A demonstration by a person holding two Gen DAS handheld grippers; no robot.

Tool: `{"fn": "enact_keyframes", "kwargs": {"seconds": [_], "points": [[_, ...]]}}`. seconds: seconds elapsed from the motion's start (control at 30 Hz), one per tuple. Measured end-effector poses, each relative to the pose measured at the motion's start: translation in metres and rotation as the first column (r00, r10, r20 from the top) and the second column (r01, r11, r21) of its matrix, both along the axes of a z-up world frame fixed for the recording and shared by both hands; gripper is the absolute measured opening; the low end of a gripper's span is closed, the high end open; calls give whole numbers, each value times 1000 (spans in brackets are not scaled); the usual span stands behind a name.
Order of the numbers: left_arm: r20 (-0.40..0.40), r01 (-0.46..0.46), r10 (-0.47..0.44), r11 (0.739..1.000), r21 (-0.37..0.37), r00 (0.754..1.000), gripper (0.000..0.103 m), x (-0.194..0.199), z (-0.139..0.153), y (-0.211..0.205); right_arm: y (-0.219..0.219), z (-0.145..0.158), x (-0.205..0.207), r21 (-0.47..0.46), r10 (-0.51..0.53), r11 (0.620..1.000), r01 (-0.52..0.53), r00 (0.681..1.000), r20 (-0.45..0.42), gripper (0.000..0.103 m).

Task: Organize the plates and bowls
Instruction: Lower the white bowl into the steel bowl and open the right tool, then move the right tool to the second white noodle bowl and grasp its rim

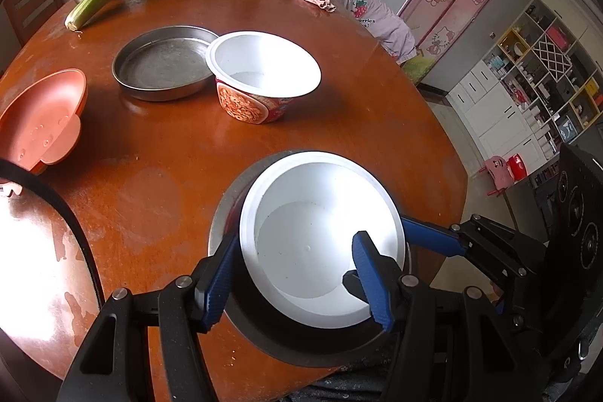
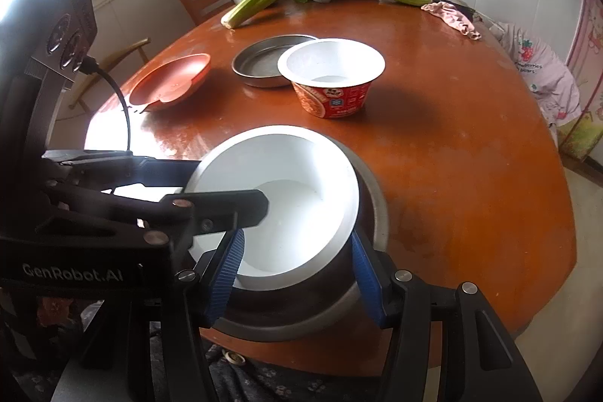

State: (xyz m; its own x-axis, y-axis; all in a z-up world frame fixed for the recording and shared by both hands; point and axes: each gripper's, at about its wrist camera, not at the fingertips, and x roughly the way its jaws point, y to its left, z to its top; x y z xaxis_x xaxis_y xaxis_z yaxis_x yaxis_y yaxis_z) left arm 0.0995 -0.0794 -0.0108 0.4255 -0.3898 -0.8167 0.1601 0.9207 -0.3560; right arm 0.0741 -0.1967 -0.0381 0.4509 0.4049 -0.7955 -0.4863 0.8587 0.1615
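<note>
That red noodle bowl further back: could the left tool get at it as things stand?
Probably not yet. The left tool straddles the white bowl's rim in the steel pan. The table up to the red bowl looks bare.

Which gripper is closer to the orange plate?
Left. The left gripper is at the side of the white bowl that faces the orange plate. The right gripper is at the bowl's other side, farther from the plate.

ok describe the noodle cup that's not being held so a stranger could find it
On the round wooden table, look mid-table, beyond the white bowl nested in a metal one. The noodle cup stands upright, touching the shallow steel pan; it alone has a red printed wall.
</note>
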Motion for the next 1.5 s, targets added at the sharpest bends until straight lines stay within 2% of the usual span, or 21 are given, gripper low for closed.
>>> {"fn": "enact_keyframes", "kwargs": {"seconds": [0.77, 1.1, 1.5], "points": [[89, -10, 12, 1000, -14, 996, 61, -9, 29, 9, -19, 19, 7, 26, -57, 998, 56, 997, 45, 59], [75, -74, 75, 997, -20, 994, 61, 2, 28, 31, -23, 23, 19, 34, -84, 996, 83, 995, 49, 59], [43, -107, 108, 994, -31, 993, 61, 34, 15, 50, -18, 24, 57, 22, -106, 994, 105, 994, 34, 59]]}}
